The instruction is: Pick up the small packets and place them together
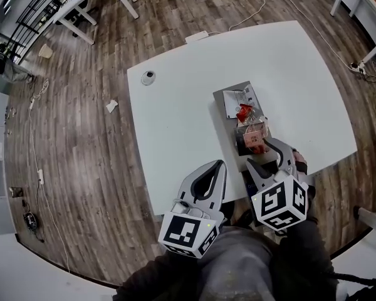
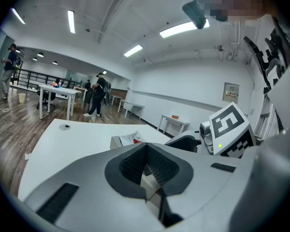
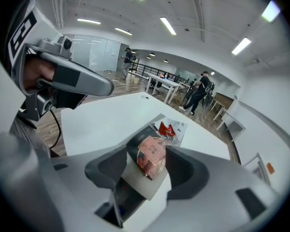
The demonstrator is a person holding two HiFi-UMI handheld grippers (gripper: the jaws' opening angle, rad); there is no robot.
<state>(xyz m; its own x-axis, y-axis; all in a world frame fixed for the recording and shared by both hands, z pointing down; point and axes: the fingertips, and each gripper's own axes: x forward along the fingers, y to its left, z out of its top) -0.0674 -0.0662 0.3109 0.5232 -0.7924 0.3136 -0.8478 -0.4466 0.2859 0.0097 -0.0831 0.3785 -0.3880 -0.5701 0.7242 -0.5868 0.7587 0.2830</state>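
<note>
The pink packet [image 3: 151,154] sits between the right gripper's [image 1: 261,153] wide-apart jaws, unclamped. It rests on a dark wrapper just beside the red packet [image 1: 244,112] at the corner of a grey sheet [image 1: 227,100] on the tabletop [image 1: 175,105]. No packet shows apart from this cluster, so the gathering looks nearly done. The left gripper [image 1: 220,167] is closed and empty.

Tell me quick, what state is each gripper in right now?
Left gripper: shut, nothing in it.
Right gripper: open, with a pink packet between its jaws.
</note>
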